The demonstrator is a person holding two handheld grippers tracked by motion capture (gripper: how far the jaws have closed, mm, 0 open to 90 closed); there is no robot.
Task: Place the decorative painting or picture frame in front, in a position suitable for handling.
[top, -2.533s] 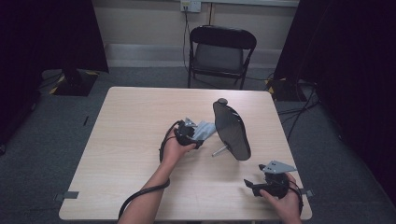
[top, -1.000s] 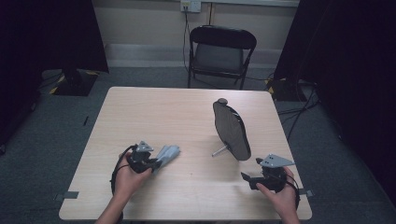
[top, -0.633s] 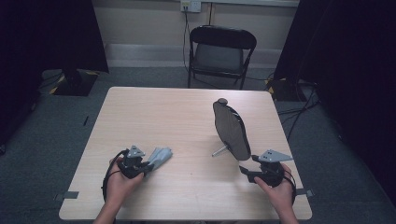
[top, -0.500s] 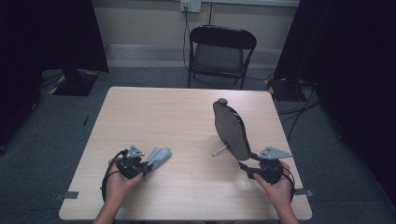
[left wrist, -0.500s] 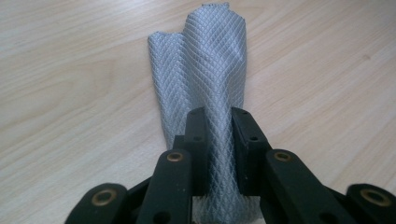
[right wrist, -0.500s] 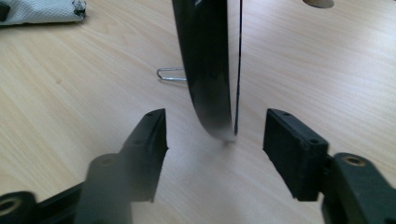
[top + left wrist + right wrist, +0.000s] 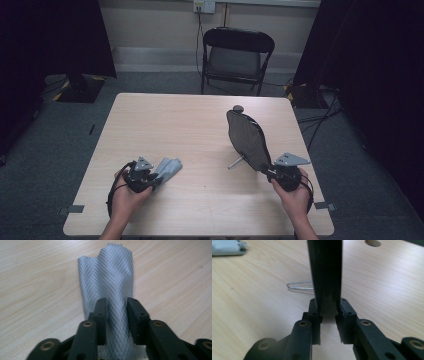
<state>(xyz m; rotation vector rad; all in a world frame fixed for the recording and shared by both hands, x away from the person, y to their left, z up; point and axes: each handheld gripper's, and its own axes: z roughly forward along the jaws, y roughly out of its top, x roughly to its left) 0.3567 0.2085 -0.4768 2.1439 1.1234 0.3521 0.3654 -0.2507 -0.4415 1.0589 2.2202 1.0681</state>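
Observation:
A dark oval mirror (image 7: 247,140) stands upright on a wire stand (image 7: 235,162) at the right of the table. My right gripper (image 7: 267,171) has just been closing and is shut on the mirror's near lower rim (image 7: 325,277), which sits between the pads. A folded grey mesh cloth (image 7: 167,167) lies flat at the near left. My left gripper (image 7: 152,176) is at its near end. In the left gripper view the jaws (image 7: 117,302) have just been opening, and the cloth (image 7: 107,277) runs loosely between them.
A black folding chair (image 7: 235,55) stands behind the wooden table (image 7: 165,120). Dark curtains hang at both sides of the room. The wire stand (image 7: 299,285) pokes out to the mirror's left, and the cloth (image 7: 227,247) lies far off.
The left hand has carried the cloth from beside the mirror to the near left and stopped. The right gripper moved up to the mirror's near rim and closed on it.

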